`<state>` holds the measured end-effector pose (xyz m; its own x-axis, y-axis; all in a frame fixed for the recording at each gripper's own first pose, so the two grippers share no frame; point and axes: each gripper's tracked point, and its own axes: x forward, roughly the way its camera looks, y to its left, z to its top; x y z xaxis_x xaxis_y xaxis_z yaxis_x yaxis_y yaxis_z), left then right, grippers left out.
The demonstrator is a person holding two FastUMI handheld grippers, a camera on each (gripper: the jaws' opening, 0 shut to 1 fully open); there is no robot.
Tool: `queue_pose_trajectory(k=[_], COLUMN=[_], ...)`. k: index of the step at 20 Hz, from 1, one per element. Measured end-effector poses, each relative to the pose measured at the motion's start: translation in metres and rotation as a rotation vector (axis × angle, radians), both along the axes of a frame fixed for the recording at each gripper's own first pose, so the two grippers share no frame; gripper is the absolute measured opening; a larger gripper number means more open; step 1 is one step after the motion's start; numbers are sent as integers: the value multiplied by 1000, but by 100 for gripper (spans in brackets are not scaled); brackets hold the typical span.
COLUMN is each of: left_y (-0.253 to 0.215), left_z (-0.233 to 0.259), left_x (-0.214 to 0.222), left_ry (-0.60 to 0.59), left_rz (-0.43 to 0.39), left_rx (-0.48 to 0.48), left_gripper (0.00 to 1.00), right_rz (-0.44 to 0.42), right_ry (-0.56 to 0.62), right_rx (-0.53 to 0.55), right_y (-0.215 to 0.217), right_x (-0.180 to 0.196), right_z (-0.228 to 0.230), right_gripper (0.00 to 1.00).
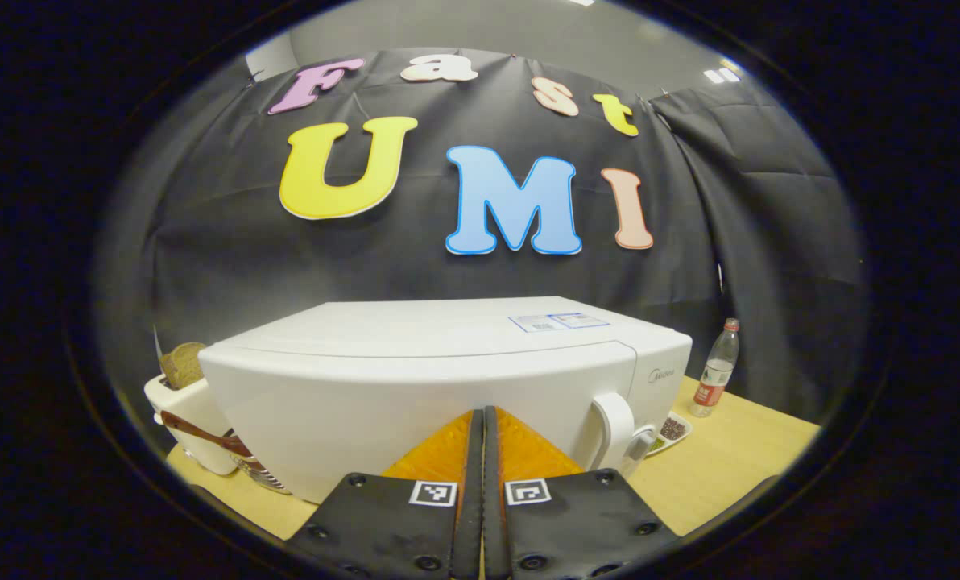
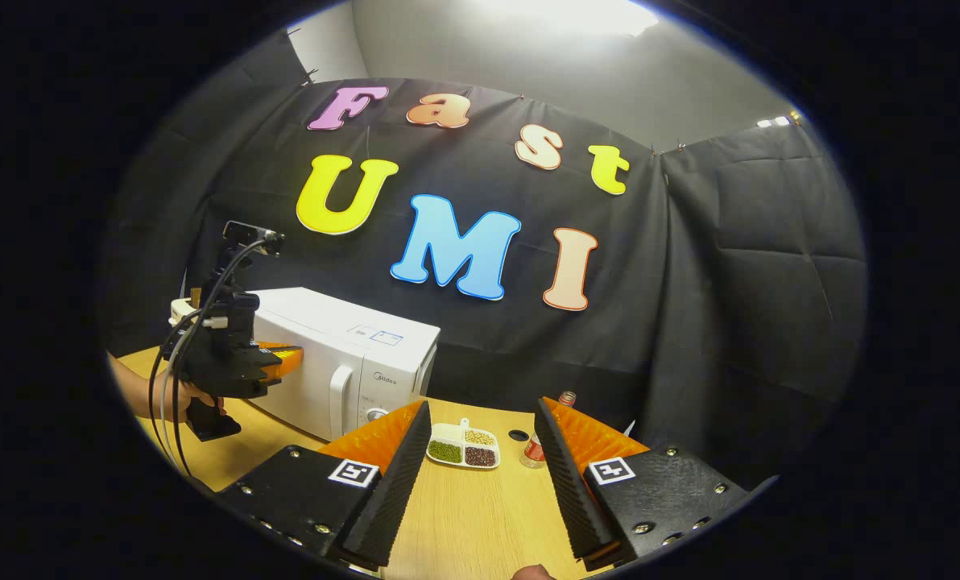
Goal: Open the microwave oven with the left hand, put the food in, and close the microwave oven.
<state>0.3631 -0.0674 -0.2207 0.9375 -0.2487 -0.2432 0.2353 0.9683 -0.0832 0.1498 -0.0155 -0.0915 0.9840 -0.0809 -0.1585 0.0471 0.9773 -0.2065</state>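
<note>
Two grippers: left gripper [image 1: 482, 419], fingers together, faces the closed microwave [image 1: 448, 387] door; right gripper [image 2: 480, 435], fingers apart, frames the food tray [image 2: 464, 447] on the table [image 2: 480, 515] beside it.

Wooden table [image 2: 480, 515] under everything. Plastic bottle [image 1: 716, 369], red label and cap, upright near table's back edge by black cloth wall [image 2: 730, 306]. White toaster [image 1: 184, 419] at far side of table, bread slice [image 1: 182, 364] standing in slot. Brown-handled utensil [image 1: 202, 433] lying across toaster front. Grey wall and ceiling lights above cloth.
</note>
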Motion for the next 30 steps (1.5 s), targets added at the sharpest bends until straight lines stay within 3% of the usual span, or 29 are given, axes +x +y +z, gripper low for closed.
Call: queue_pose_trajectory(k=[4, 12, 20, 21, 22, 25, 28, 30], left_y=[5, 23, 31, 32, 39, 48, 64, 72], left_z=[54, 138, 182, 186, 190, 193, 194, 196], left_x=[-44, -181, -272, -282, -290, -315, -337, -347], left_ry=[-53, -124, -163, -169, -179, -178, -175, -175], left_rz=[30, 158, 180, 180, 186, 189, 208, 214], left_rx=[7, 56, 66, 66, 72, 65, 54, 68], left_gripper=[7, 9, 12, 7, 18, 33, 94, 94], right_rz=[26, 105, 120, 118, 117, 115, 115, 110], right_ry=[-42, -79, -121, -128, -135, -144, -162, -174], right_rx=[39, 156, 129, 125, 119, 103, 111, 118], right_y=[-7, -19, -20, -18, -17, -12, -4, 0], right_x=[-14, -57, -96, -102, -107, -123, -135, -141], right_z=[18, 37, 50, 52, 53, 57, 62, 64], right_gripper=[80, 80, 80, 80, 80, 80, 80, 80])
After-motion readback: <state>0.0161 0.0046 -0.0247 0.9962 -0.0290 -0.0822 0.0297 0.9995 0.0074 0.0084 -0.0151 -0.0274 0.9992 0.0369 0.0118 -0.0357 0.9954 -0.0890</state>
